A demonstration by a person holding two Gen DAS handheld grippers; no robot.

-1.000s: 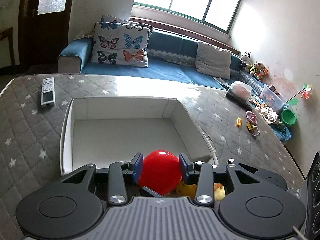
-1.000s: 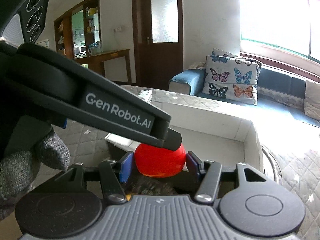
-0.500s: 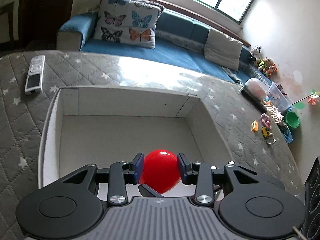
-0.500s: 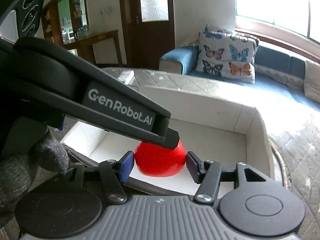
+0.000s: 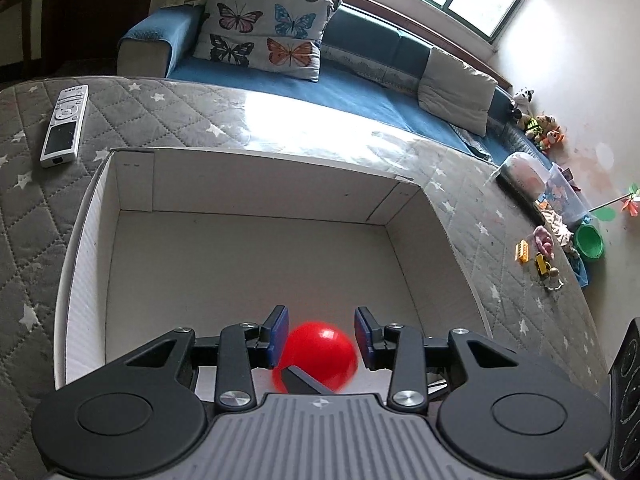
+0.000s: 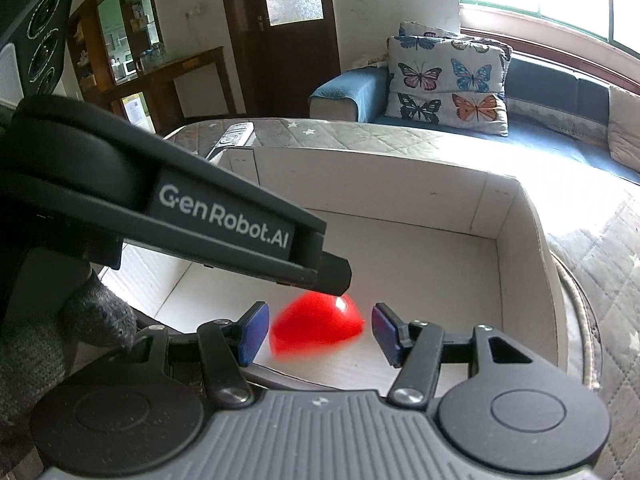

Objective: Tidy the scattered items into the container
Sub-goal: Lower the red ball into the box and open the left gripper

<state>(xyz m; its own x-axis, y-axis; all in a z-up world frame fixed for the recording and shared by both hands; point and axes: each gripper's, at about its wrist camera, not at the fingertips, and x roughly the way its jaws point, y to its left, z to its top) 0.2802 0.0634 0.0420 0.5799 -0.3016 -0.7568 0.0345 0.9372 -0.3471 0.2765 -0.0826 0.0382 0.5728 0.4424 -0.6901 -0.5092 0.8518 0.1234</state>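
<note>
While both sets of blue-padded fingers are standing spread, left gripper [image 5: 321, 335] and right gripper [image 6: 319, 333] are flanking a glossy red dome-shaped object [image 5: 317, 355], motion-blurred, inside the smooth white cardboard box [image 5: 256, 188].

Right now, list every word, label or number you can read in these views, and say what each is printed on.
"GenRobot.AI": white lettering on the side of the left gripper, seen in the right wrist view.
Remote control: button markings too small to read.
Nothing else legible.
</note>
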